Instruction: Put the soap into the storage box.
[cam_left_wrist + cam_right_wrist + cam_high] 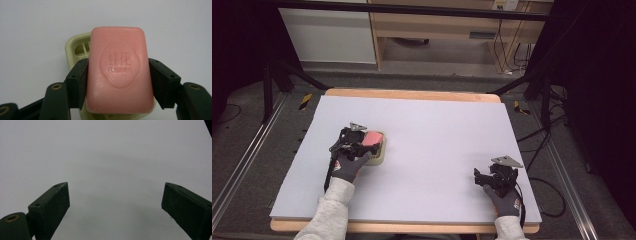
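The soap (120,70), a pink bar with an embossed face, sits over a pale dish (75,45) at about 9 o'clock from the table's centre in the high view. In the left gripper view its long axis runs from 6 to 12 o'clock, straight along the jaws' line of sight, and the dish shows beyond it at 11 o'clock and beneath its near end.

We hold the left gripper (118,82) with one jaw touching each long side of the soap, so the grip spans the short axis. Whether the bar rests in the dish or is lifted just clear of it, we cannot tell.

We judge that any coming move turns on this alignment: the soap and the dish lie lengthwise together, so raising or lowering needs no rotation.

The right gripper (489,179) rests on the table (437,130) at 4 o'clock, well apart from the soap, jaws spread wide with nothing between them. The left hand is the nearer one.
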Available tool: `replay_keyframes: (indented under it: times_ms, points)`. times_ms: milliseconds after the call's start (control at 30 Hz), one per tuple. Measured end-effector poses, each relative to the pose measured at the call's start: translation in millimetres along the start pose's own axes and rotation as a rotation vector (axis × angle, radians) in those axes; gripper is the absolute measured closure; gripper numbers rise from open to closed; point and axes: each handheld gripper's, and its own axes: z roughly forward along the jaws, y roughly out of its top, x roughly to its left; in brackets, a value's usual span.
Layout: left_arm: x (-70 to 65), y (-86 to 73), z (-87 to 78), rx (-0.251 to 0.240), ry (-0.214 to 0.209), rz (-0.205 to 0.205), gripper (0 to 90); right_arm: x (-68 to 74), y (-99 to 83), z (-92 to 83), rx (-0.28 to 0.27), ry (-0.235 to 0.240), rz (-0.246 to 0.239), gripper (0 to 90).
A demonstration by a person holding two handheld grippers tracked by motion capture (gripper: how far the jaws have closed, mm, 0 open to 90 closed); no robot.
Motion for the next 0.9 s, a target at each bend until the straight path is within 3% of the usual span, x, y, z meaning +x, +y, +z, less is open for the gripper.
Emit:
replay_keyframes:
  times_ms: [267,900]
  points:
    - [5.1,-2.6,7.7,0.008,-0.004,-0.021,37.5,0.5,0.1,0.7,0.004,-0.001,-0.005,8.2]
    - [2.6,-6.2,16.1,0.028,0.018,-0.017,37.4,0.9,0.1,1.1,0.009,-0.002,-0.004,8.1]
